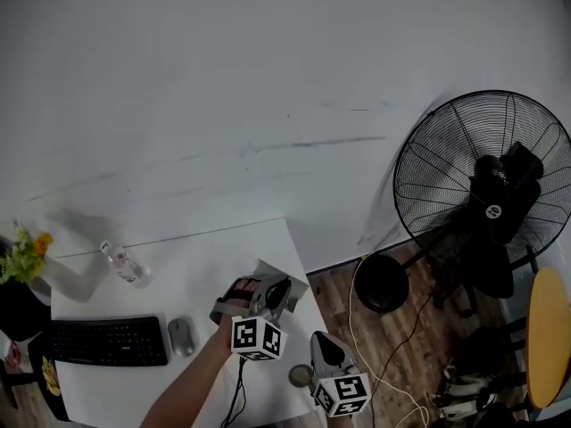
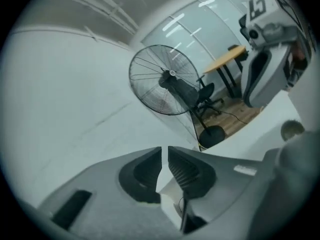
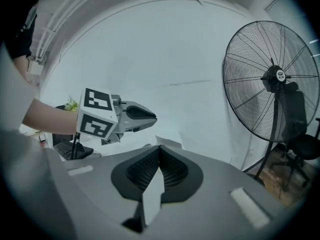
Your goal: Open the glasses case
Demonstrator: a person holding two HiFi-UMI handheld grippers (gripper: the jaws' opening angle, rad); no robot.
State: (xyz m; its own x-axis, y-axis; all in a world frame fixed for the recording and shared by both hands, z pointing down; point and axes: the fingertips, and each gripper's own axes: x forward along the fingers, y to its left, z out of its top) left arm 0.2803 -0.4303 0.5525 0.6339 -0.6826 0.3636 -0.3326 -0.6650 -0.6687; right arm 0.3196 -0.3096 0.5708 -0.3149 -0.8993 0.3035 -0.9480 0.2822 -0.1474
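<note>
The grey glasses case (image 1: 284,280) lies near the far right corner of the white desk (image 1: 205,266). Its lid looks raised, with something reddish (image 1: 239,286) beside it, but my left gripper hides much of it. My left gripper (image 1: 275,292) hovers over the case. In the left gripper view its jaws (image 2: 165,148) stand a narrow slit apart with only desk showing between them. My right gripper (image 1: 321,340) sits nearer, at the desk's right edge. Its pads (image 3: 160,148) meet at the tips with nothing held. The left gripper's marker cube (image 3: 97,115) shows in the right gripper view.
A black keyboard (image 1: 107,341), a mouse (image 1: 181,335), a water bottle (image 1: 123,263) and a plant (image 1: 22,257) sit on the desk's left half. A small round object (image 1: 301,375) lies by my right gripper. A large black floor fan (image 1: 486,181) and cables stand right of the desk.
</note>
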